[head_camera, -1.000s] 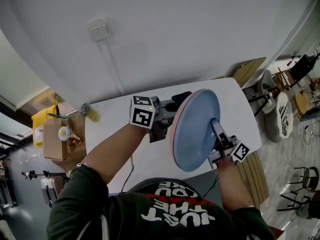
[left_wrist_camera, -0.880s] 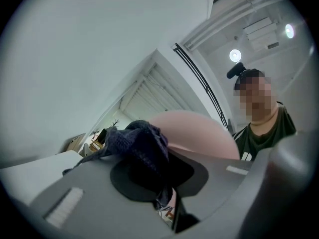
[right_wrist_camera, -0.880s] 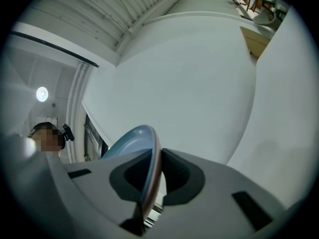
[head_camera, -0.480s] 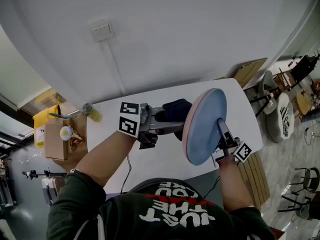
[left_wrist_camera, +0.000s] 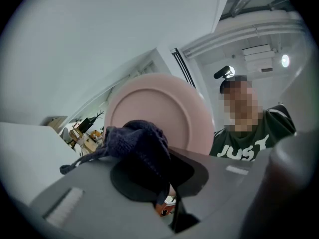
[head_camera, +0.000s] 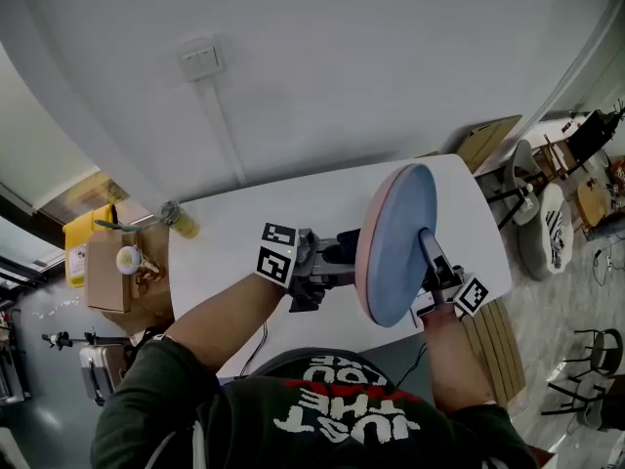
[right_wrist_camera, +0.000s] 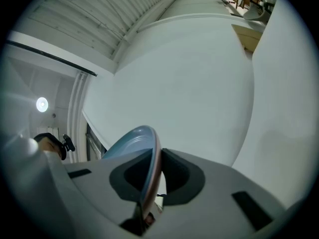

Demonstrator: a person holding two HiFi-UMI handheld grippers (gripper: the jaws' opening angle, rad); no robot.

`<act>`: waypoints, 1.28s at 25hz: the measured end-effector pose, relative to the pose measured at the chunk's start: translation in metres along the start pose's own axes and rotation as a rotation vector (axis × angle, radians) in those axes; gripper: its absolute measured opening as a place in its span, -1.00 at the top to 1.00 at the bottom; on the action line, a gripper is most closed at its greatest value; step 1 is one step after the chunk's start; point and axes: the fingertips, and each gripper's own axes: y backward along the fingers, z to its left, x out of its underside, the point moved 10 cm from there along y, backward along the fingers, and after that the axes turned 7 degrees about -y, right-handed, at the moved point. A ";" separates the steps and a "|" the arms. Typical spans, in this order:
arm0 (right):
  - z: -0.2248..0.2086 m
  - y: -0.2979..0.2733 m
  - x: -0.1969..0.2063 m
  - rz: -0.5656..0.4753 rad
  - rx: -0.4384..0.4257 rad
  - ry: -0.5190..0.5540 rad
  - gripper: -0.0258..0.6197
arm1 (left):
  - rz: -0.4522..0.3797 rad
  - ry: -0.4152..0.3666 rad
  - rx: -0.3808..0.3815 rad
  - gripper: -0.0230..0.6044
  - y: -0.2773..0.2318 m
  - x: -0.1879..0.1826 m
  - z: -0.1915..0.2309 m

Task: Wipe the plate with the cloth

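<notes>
Reading "JUST" on the person's shirt (left_wrist_camera: 246, 151). I've got left gripper (head_camera: 344, 254) clamped on the dark cloth (left_wrist_camera: 142, 146), right gripper (head_camera: 430, 254) pinching the plate (head_camera: 391, 233) rim at 5 o'clock.

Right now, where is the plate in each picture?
Head view: plate right of centre, standing on edge.
Left gripper view: plate at centre, pink back, behind the cloth.
Right gripper view: plate low centre, edge-on between the jaws.
Shared landmark: tan board beyond the table.
</notes>
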 end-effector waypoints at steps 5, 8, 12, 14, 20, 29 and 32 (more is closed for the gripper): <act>-0.001 -0.003 0.003 0.047 0.034 0.035 0.81 | 0.019 0.004 -0.151 0.77 0.008 0.015 0.017; -0.011 -0.003 0.003 0.067 0.094 0.070 0.81 | 0.007 0.020 -0.313 0.77 0.045 0.027 0.034; -0.031 0.005 -0.005 0.081 0.214 0.122 0.81 | 0.042 0.054 -0.573 0.77 0.118 0.056 0.034; -0.044 0.008 -0.010 0.103 0.287 0.173 0.81 | 0.075 0.052 -0.676 0.77 0.152 0.068 0.026; -0.097 0.017 -0.017 0.131 0.481 0.239 0.81 | 0.119 0.043 -0.868 0.77 0.209 0.087 0.003; -0.177 0.025 -0.015 0.146 0.732 0.293 0.81 | 0.160 0.054 -0.875 0.77 0.213 0.103 -0.011; -0.195 0.024 -0.014 0.164 0.787 0.320 0.81 | 0.165 0.061 -0.869 0.77 0.213 0.104 -0.013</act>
